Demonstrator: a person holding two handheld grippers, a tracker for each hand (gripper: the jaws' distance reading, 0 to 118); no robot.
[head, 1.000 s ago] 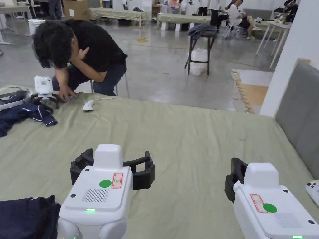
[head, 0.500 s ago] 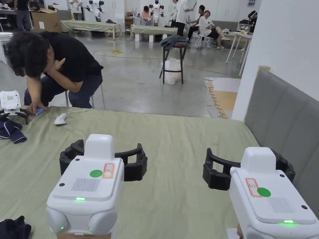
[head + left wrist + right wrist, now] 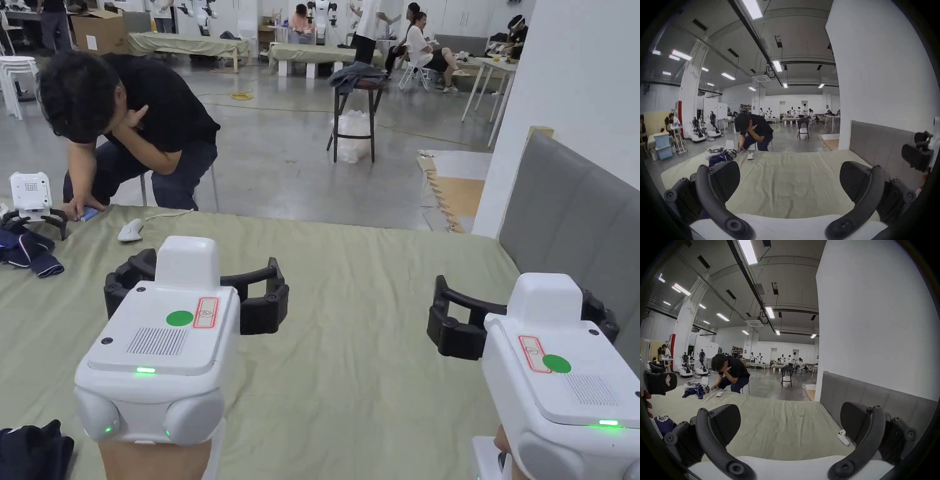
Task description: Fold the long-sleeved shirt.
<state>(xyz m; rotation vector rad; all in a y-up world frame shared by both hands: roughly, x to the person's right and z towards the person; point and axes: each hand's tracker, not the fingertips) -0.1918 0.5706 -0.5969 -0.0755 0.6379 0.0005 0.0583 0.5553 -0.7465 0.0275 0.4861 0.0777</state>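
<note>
A dark navy garment (image 3: 31,447) lies bunched on the green sheet at the near left; in the right gripper view its printed edge (image 3: 664,422) shows low at the left. A second navy garment (image 3: 28,253) lies crumpled at the far left of the bed. My left gripper (image 3: 195,300) hovers over bare sheet, jaws spread wide and empty (image 3: 789,181). My right gripper (image 3: 525,325) hovers beside it near the headboard, also open with nothing between its jaws (image 3: 790,421). Neither gripper touches cloth.
A grey headboard (image 3: 575,206) lines the bed's right side, and a white controller (image 3: 843,437) lies by it. A person (image 3: 125,119) leans on the bed's far left edge, next to a white mouse-like device (image 3: 130,231) and another white gripper (image 3: 31,194).
The head camera has swung up and to the right. My right gripper has come further into view, with both jaws showing. Both grippers stay open and empty.
</note>
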